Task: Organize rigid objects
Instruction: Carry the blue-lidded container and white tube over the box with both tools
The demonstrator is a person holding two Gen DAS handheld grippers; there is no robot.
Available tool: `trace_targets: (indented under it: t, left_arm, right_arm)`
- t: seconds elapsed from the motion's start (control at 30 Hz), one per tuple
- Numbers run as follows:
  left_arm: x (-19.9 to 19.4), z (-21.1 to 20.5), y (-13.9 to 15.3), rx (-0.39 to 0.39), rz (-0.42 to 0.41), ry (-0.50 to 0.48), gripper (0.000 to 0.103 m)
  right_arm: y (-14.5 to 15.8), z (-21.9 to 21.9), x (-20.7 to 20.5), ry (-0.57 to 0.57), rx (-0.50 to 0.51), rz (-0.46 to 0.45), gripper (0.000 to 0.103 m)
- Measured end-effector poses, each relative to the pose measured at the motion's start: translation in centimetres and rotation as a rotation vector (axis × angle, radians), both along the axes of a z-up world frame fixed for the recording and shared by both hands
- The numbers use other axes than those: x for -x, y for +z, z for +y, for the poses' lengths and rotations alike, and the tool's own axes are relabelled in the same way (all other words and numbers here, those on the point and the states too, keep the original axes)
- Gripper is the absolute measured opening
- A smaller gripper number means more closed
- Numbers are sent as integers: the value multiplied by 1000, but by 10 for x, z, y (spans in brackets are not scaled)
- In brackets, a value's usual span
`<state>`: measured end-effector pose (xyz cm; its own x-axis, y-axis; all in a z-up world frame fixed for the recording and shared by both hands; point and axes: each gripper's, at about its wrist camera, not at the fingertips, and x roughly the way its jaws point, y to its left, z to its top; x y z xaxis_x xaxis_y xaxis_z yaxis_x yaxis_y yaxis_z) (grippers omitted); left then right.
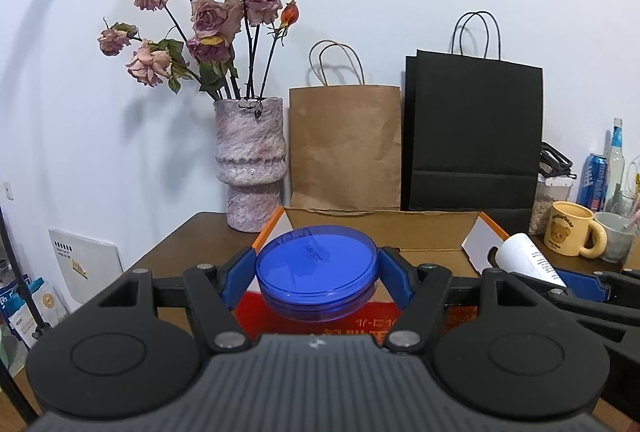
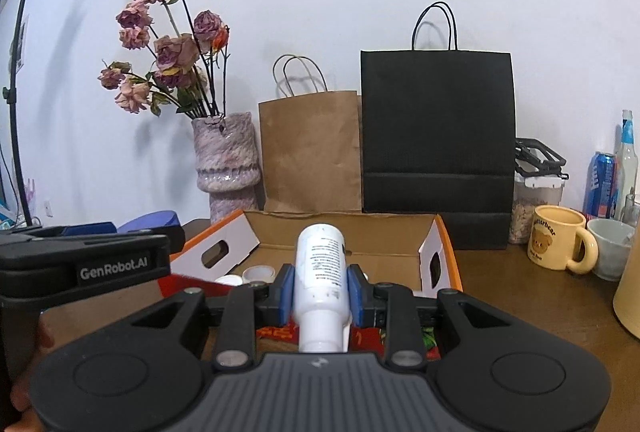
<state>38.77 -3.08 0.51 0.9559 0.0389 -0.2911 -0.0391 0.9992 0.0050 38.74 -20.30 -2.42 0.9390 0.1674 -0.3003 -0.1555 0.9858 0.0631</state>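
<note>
- Behind everything, the black paper bag (image 2: 437, 130) stood against the far wall, with the brown paper bag (image 2: 310, 152) just beside it on the left.
- Left of the brown bag stood the mottled pink vase (image 1: 250, 162) of dried roses (image 1: 208, 16), near the far left corner of the wooden table (image 2: 520, 312).
- Nearer, the open cardboard box (image 2: 344, 232) with orange edges lay on the table in front of both bags; a few small white caps (image 2: 256, 274) lay inside it at its near left.
- The left gripper (image 1: 316, 272) was closed around a blue round container (image 1: 317, 262), its blue pads pressed to either side, held over the near left part of the box.
- The right gripper (image 2: 320, 290) clasped a white bottle (image 2: 320, 272) lying along its fingers, base pointing far, cap end nearest the camera, above the near edge of the box.
- Right of the box stood a yellow bear mug (image 2: 560, 238), touching or just beside a pale grey cup (image 2: 612, 246).
- Farther right were a blue can (image 2: 602, 184) and a clear bottle (image 2: 627, 160), near the wall.
- Between the black bag and the mug sat a clear food jar (image 2: 536, 200) with a clip lid.
</note>
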Motion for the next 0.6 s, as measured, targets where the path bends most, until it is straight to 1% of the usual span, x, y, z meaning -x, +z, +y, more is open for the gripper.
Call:
trace_targets:
  t: [0.37, 0.6]
  left_arm:
    - [-35, 1, -1, 14, 9, 19, 69]
    - [-60, -2, -5, 9, 20, 17, 69]
  right_arm:
    - [0, 0, -39, 1, -12, -2, 27]
    - [-2, -4, -66, 7, -24, 16, 27]
